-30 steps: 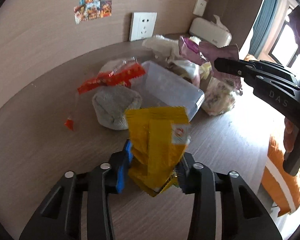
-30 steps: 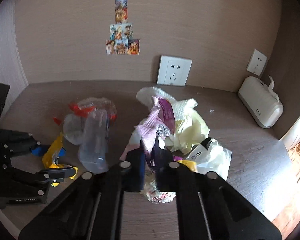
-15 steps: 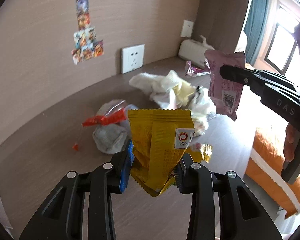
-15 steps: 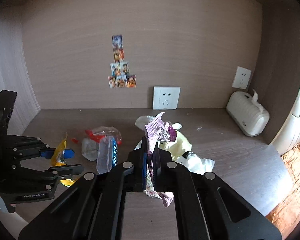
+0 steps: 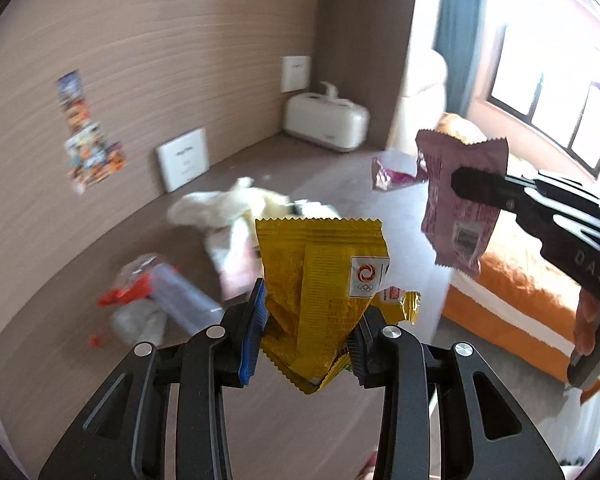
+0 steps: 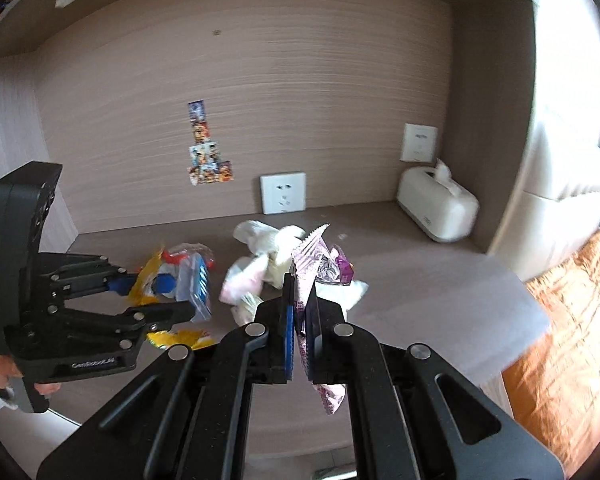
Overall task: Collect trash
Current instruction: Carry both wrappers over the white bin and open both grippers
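Wood-grain desk and wall panels frame the scene, with litter left near the socket — a white crumpled heap and a clear plastic container. We find the left gripper clamped on a yellow wrapper, the right gripper pinched tight on a pink wrapper, both lifted clear of the desk. Risk: thin foil may slip from the pads in transit. No bin is visible — the drop point cannot be confirmed; blur obscures the heap.
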`<action>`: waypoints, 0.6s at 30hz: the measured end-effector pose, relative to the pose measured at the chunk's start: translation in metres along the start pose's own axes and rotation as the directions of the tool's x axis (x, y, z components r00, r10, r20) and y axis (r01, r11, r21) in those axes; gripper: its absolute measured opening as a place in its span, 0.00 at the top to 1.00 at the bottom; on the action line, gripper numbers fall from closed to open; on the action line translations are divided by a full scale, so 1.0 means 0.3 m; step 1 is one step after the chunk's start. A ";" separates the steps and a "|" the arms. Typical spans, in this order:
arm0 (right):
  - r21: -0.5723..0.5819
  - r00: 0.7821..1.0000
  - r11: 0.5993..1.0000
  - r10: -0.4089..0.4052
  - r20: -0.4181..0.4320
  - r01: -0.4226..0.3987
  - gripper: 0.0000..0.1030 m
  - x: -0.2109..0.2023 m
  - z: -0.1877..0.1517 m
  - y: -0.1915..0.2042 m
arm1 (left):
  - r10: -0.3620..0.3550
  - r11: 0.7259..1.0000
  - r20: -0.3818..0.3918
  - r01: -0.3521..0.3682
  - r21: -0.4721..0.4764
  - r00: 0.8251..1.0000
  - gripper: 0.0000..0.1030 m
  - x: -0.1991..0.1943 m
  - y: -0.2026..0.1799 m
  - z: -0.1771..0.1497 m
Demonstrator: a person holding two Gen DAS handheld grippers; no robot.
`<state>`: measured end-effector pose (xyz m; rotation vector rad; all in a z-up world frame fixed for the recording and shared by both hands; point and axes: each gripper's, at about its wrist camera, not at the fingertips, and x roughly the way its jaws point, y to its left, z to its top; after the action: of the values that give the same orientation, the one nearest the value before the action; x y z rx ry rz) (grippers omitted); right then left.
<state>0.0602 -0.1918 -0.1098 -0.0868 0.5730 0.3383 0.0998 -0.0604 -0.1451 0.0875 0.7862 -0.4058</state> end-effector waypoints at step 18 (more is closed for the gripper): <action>0.252 0.971 0.942 -0.192 -0.143 0.223 0.95 -0.229 -0.333 -0.305 | -0.278 0.913 -0.194 0.322 0.250 0.941 0.65 0.253 -0.563 -0.044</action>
<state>-0.0145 -0.3151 -0.1572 0.0935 0.7137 0.0475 0.0738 -0.2372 -0.1956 0.2665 0.8955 -0.8117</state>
